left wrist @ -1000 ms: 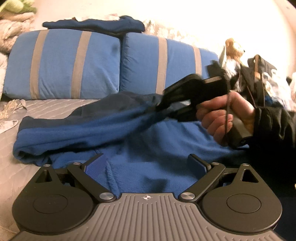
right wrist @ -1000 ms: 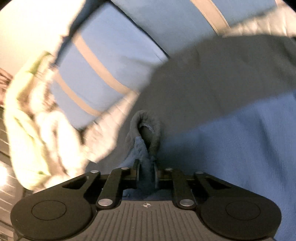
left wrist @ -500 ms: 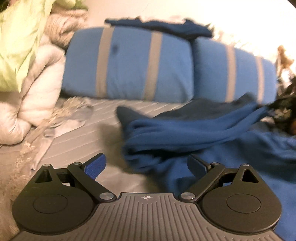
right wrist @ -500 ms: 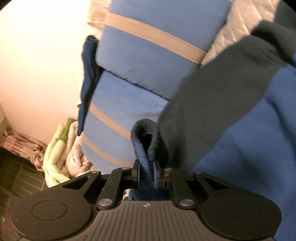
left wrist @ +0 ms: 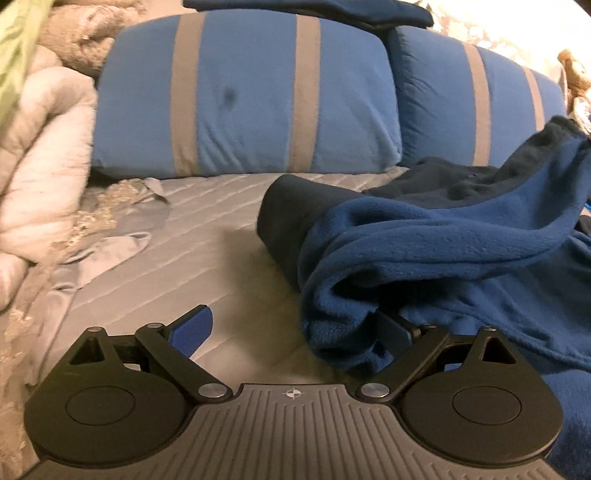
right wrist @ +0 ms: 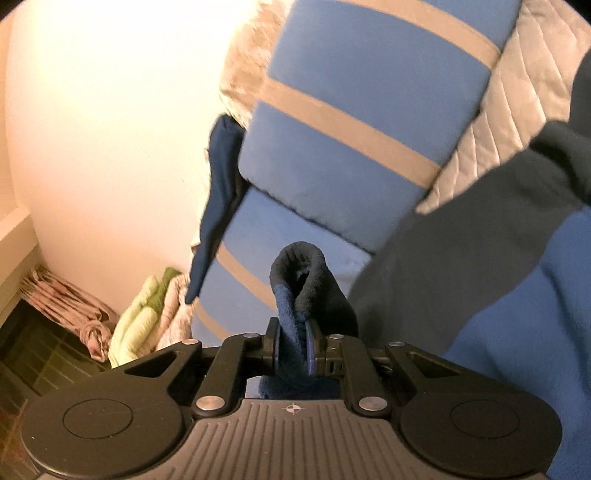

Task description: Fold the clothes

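A blue fleece garment [left wrist: 436,251] with a dark navy panel lies bunched on the grey quilted bed [left wrist: 192,266], its right end lifted off toward the frame's edge. My left gripper [left wrist: 291,328] hovers open just in front of the bunched fold; its blue left pad [left wrist: 192,328] is over bare quilt and its right finger [left wrist: 391,328] touches the fleece edge. In the right wrist view my right gripper [right wrist: 291,350] is shut on a pinched fold of the fleece [right wrist: 306,280], which hangs away to the right [right wrist: 498,280].
Two blue pillows with grey stripes [left wrist: 243,103] stand behind the garment, a dark folded cloth [left wrist: 306,9] on top. A pale rumpled duvet [left wrist: 40,147] and grey scraps [left wrist: 110,247] lie left. The right wrist view shows a wall [right wrist: 110,129] and piled laundry [right wrist: 140,321].
My left gripper has swung left and dipped toward the garment's bunched left end; the other hand has left its view. The right gripper has rolled, still holding the fold.
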The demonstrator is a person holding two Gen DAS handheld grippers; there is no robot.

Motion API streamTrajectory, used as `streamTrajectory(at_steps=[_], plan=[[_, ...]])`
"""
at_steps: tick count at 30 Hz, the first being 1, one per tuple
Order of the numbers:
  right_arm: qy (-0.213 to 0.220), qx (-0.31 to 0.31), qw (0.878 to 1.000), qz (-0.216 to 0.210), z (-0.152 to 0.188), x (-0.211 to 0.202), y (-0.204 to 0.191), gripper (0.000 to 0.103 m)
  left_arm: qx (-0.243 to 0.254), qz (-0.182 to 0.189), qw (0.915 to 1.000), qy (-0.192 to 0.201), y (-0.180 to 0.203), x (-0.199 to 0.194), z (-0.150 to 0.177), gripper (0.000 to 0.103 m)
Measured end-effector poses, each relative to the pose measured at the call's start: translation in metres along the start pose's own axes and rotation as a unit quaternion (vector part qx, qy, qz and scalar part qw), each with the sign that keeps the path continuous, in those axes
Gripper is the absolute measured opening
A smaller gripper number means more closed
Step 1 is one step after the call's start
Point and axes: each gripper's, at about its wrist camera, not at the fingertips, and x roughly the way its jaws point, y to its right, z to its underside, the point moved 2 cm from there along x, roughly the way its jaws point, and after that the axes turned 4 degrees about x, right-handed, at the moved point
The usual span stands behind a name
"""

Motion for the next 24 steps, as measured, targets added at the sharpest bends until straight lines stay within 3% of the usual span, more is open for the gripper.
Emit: streamTrajectory(at_steps=[2, 4, 5, 7, 13, 18, 24], plan=[[0.011, -0.002, 1.0, -0.003, -0.001, -0.005, 0.001, 0.016, 0.011, 0.02, 0.9997, -0.01, 0.005, 0.005, 0.0, 0.093], [0.02, 0.001, 1.0, -0.006, -0.004, -0.008, 0.002, 0.016, 0.035, 0.032, 0.9987, -0.021, 0.01, 0.01, 0.002, 0.083], [0.025, 0.003, 1.0, -0.006, -0.005, -0.009, 0.003, 0.016, 0.053, 0.023, 0.998, -0.024, 0.015, 0.012, 0.002, 0.078], [0.04, 0.009, 0.999, -0.006, -0.008, -0.012, 0.004, 0.016, 0.087, 0.005, 0.9958, -0.028, 0.024, 0.015, 0.003, 0.053], [0.081, 0.052, 0.995, 0.005, -0.021, -0.024, 0.022, 0.015, 0.116, -0.029, 0.9925, -0.025, 0.033, 0.013, 0.004, 0.031], [0.094, 0.05, 0.993, 0.046, -0.025, -0.025, 0.031, 0.014, 0.123, -0.062, 0.9904, -0.012, 0.024, 0.011, 0.008, 0.029], [0.074, 0.093, 0.992, 0.05, -0.025, -0.022, 0.049, 0.014, 0.156, -0.107, 0.9819, 0.005, 0.041, 0.006, 0.008, 0.03]])
